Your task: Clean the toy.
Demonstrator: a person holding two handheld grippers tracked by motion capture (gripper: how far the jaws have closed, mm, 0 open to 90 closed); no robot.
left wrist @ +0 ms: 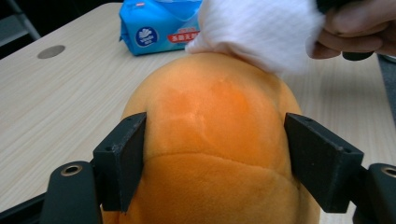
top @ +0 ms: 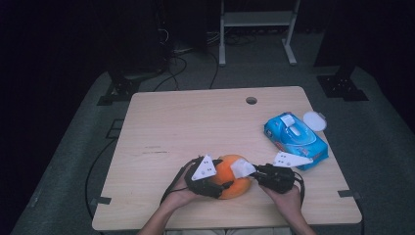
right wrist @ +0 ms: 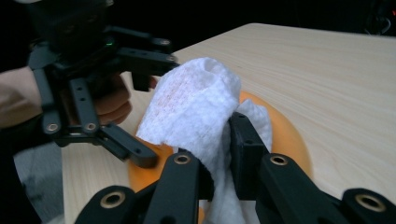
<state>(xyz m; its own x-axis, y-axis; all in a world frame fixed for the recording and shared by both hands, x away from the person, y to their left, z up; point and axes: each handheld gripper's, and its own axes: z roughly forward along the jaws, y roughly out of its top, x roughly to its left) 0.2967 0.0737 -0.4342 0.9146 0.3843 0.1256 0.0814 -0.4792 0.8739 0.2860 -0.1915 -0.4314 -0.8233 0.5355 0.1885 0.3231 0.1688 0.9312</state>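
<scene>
Wipe (right wrist: 196, 107) clamped in right hand-held gripper (right wrist: 219, 154), resting on top of orange plush (left wrist: 215, 140); left hand-held gripper (left wrist: 215, 158) squeezes plush's sides.

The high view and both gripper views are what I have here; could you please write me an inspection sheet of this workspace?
Surface: light wooden table with a round hole near the far edge.
Job's things: orange plush toy near the front edge; white wipe lying against its top.
Clutter: blue wipes pack, flap open; white round lid beside it.
Grippers: left gripper has its jaws on both sides of the toy; right gripper shut on the wipe.
Cables: black cable hanging off the table's left side; more on the floor behind.
Surroundings: dark room, grey floor, white frame behind.
</scene>
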